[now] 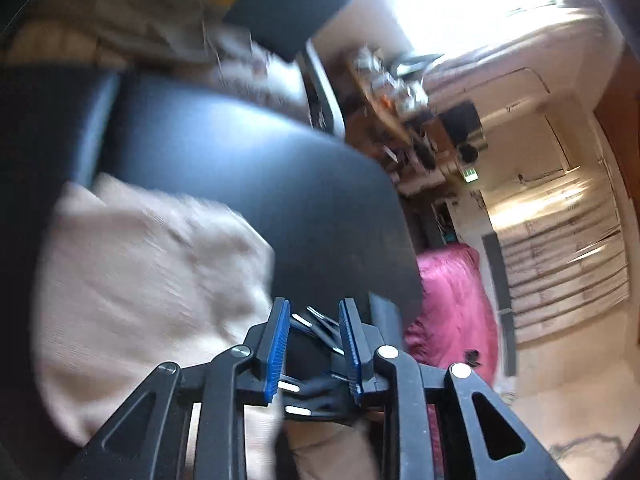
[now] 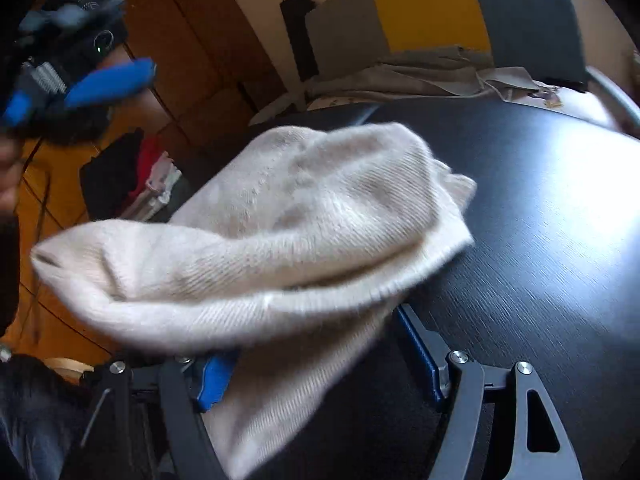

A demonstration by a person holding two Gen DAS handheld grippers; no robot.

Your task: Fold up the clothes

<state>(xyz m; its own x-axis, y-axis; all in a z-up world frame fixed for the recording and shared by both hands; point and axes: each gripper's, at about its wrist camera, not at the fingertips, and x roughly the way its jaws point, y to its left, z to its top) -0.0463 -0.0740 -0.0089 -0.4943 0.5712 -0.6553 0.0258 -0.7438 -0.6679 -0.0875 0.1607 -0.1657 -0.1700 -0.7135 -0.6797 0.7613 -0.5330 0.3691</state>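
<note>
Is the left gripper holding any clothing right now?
No, the left gripper has bare blue fingers with an empty gap between them, and the cream garment lies beside it.

Both grippers, the left gripper [image 1: 314,344] and the right gripper [image 2: 320,376], show black linkage arms, silver screws, and apparently ribbed blue pads.

Right gripper [image 2: 320,364] jaws apart, cream knit garment [image 2: 256,240] draped between and over them, above dark table [image 2: 540,220]. Left gripper [image 2: 80,84] upper left, blurred.
</note>
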